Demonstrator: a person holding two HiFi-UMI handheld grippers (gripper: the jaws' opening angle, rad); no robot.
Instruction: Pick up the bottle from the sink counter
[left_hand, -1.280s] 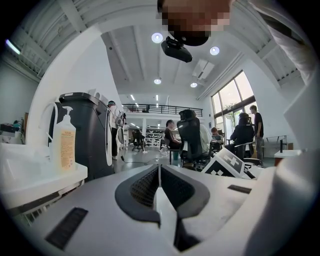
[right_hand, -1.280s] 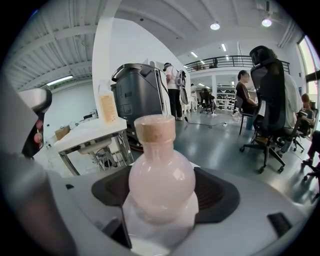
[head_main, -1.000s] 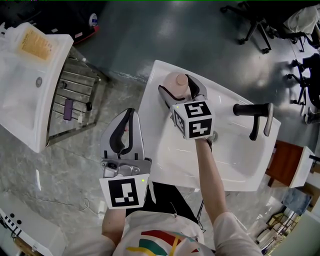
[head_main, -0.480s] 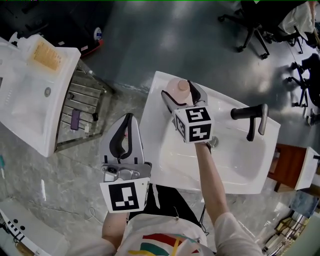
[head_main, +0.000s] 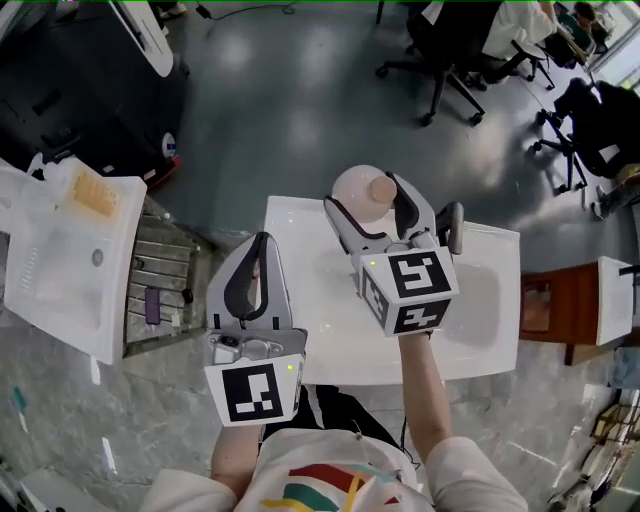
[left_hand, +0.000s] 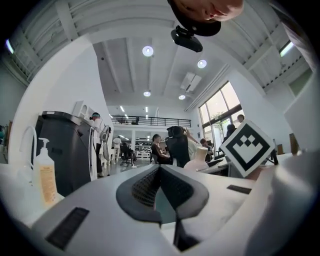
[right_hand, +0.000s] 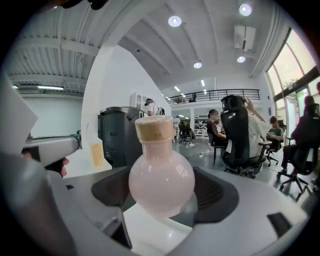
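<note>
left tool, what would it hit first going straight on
Nothing near: the left tool, shut and empty, points left of the bottle into open room, though depth is unclear.

Bottle (head_main: 362, 190) now off the sink counter (head_main: 300, 262), aloft in right gripper (head_main: 366, 196) jaws.

Bright, even light comes from round ceiling lamps (right_hand: 174, 21) above the bottle (right_hand: 161, 172) and from windows (right_hand: 295, 65) to its right. Small highlights sit on the bottle's glass, and the white tabletop (head_main: 318, 285) below it is nearly washed out. Both gripper views bend and go black at the edges. The fingers (right_hand: 220, 192) beside the bottle look soft.
</note>
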